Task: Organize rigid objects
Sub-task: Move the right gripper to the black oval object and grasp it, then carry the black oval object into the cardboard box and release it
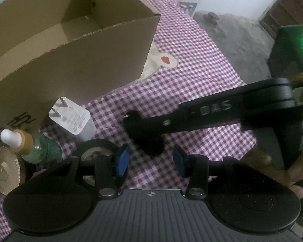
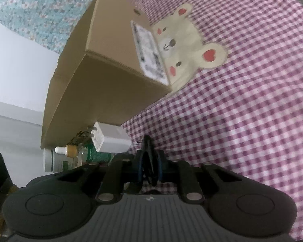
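Note:
An open cardboard box [image 1: 74, 46] stands on the checked bedspread; it also shows in the right wrist view [image 2: 103, 80]. In front of it lie a white plug charger [image 1: 72, 119] [image 2: 111, 139], a green dropper bottle [image 1: 36, 147] [image 2: 86, 153], a gold ridged disc [image 1: 4, 169] and a black tape roll [image 1: 95, 151]. My left gripper [image 1: 151, 161] is open and empty above the cloth. My right gripper [image 2: 149, 167] [image 1: 145, 135] reaches in from the right, shut on a small black object [image 2: 149, 161] that rests low on the bedspread.
A purple and white checked bedspread [image 2: 242, 111] with a cream bear patch [image 2: 187, 40] covers the bed. A white jar [image 2: 50, 160] lies beside the dropper bottle. Grey floor [image 1: 238, 40] and a dark cabinet lie beyond the bed's right edge.

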{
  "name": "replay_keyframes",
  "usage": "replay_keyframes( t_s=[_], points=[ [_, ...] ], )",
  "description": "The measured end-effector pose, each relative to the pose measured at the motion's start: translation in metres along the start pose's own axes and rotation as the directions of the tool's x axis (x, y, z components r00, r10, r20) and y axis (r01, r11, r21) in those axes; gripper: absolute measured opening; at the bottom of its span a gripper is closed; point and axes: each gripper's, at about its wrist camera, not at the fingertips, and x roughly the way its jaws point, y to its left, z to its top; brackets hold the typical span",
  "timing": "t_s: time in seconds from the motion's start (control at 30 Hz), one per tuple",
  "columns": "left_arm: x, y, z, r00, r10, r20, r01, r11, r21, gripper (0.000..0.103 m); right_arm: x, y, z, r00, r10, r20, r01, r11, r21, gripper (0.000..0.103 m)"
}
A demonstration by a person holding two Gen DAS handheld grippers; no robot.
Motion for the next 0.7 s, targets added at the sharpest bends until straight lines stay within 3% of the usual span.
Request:
replay_keyframes(
  t_s=[0.27,0.7],
  points=[
    [0.020,-0.003,0.011,0.997,-0.003,-0.077,0.003,1.000,0.000,0.046,-0.007,-0.016,-0.003,1.000,0.015,-0.014,-0.014,0.999,0.042,0.015],
    [0.025,-0.012,0.017,0.997,0.035,-0.076,-0.032,0.999,0.040,0.046,0.001,-0.018,-0.004,0.998,0.055,-0.024,-0.053,0.997,0.050,0.017]
  ],
)
